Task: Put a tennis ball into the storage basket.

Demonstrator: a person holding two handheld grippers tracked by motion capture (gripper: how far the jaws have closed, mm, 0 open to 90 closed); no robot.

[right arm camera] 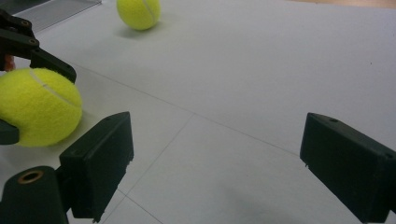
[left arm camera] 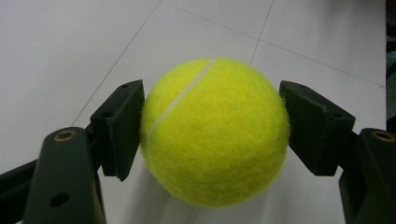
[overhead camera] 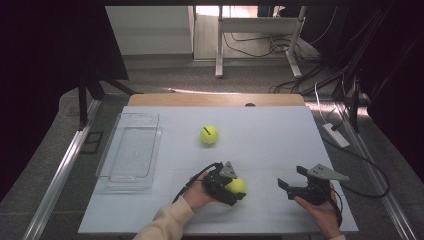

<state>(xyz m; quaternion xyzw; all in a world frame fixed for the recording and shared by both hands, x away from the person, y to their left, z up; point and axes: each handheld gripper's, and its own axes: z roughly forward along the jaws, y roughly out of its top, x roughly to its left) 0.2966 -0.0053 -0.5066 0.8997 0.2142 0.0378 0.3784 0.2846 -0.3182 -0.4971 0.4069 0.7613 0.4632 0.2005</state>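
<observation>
A yellow-green tennis ball (left arm camera: 214,130) sits between the two black jaws of my left gripper (overhead camera: 235,189), and both pads press against its sides. In the high view this held ball (overhead camera: 236,185) is near the table's front edge, left of centre. The right gripper view shows the same ball (right arm camera: 37,106) at far left. A second tennis ball (overhead camera: 209,134) lies free in the middle of the white table (overhead camera: 270,135); it appears far off (right arm camera: 138,13) in the right gripper view. My right gripper (overhead camera: 292,178) hovers open at the front right, nothing between its pads (right arm camera: 100,158).
A clear plastic tray (overhead camera: 131,150) lies at the table's left side. Cables and a white power strip (overhead camera: 336,135) run along the floor to the right. Metal frame legs stand behind the table.
</observation>
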